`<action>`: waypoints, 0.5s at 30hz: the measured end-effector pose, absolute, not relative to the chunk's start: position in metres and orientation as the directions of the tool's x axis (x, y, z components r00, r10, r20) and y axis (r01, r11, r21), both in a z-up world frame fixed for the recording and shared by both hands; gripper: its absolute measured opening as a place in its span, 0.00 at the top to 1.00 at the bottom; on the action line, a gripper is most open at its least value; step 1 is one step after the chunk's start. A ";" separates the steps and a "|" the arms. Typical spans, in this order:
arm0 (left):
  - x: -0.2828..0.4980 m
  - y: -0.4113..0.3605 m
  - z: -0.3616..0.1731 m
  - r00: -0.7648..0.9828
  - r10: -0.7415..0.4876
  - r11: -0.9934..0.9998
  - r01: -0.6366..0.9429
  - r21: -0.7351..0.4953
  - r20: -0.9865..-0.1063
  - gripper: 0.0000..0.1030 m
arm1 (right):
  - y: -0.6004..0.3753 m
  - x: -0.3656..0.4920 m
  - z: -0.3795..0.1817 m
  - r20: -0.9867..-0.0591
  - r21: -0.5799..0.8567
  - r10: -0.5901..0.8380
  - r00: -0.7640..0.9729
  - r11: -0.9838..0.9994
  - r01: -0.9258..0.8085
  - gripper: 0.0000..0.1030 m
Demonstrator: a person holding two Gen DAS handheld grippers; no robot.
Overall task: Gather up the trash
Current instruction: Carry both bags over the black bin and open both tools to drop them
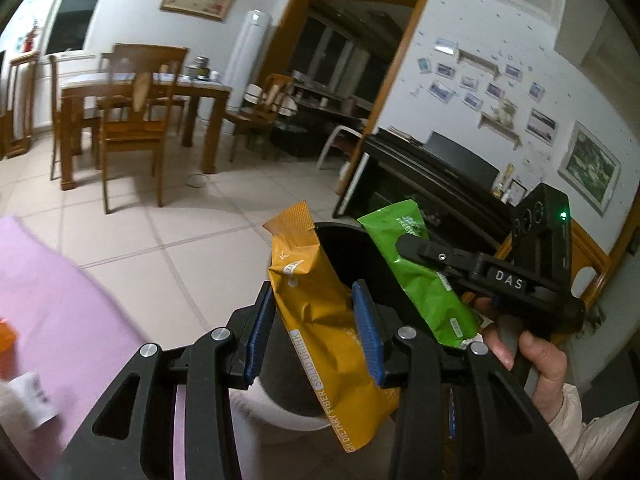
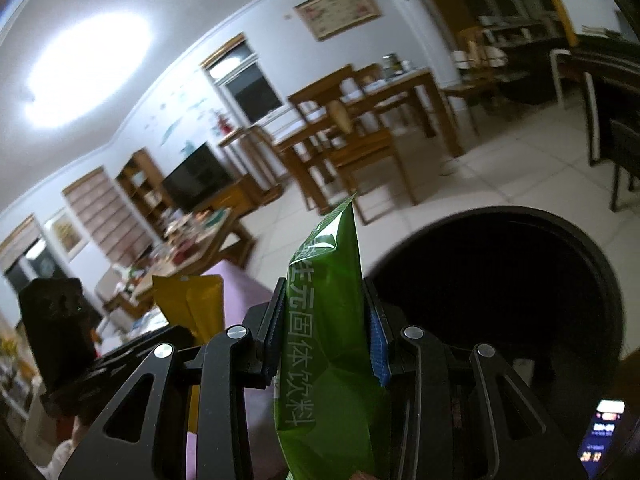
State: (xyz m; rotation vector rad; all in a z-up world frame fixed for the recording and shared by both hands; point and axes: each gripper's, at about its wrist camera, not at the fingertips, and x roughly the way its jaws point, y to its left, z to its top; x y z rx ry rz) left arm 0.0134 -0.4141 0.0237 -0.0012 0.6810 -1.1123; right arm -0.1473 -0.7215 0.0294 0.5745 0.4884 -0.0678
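Observation:
My left gripper [image 1: 314,326] is shut on an orange drink-mix wrapper [image 1: 316,312], held upright above the near rim of a black trash bin [image 1: 352,256]. My right gripper [image 2: 326,334] is shut on a green wrapper [image 2: 328,320] and holds it beside the bin's dark round opening [image 2: 500,304]. In the left wrist view the right gripper [image 1: 412,246] shows at the right with the green wrapper [image 1: 424,280] over the bin. In the right wrist view the orange wrapper [image 2: 192,304] and the left gripper's body [image 2: 56,328] show at the lower left.
A pink cloth [image 1: 56,304] covers the surface at the left, with a white paper scrap [image 1: 34,398] on it. A wooden dining table and chairs [image 1: 132,108] stand across the tiled floor. A black piano [image 1: 432,176] is behind the bin. A cluttered coffee table [image 2: 188,248] stands at the left.

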 end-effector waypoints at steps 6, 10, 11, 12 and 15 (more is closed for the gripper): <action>0.008 -0.452 0.010 0.218 -0.827 0.426 0.844 -0.325 -0.518 0.62 | -0.758 -0.157 0.005 -0.485 0.524 0.035 0.874 0.811 0.258 0.65; 0.011 -0.468 0.001 0.218 -0.817 0.432 0.845 -0.316 -0.534 0.62 | -0.767 -0.156 -0.008 -0.496 0.534 0.025 0.868 0.797 0.283 0.65; 0.013 -0.471 -0.001 0.220 -0.812 0.435 0.845 -0.310 -0.540 0.62 | -0.771 -0.156 -0.013 -0.500 0.538 0.022 0.866 0.791 0.291 0.65; 0.014 -0.474 -0.003 0.218 -0.807 0.436 0.846 -0.306 -0.548 0.62 | -0.771 -0.158 -0.015 -0.503 0.541 0.020 0.864 0.787 0.296 0.65; 0.016 -0.487 -0.007 0.217 -0.796 0.439 0.849 -0.294 -0.565 0.62 | -0.776 -0.158 -0.024 -0.510 0.547 0.016 0.860 0.778 0.309 0.65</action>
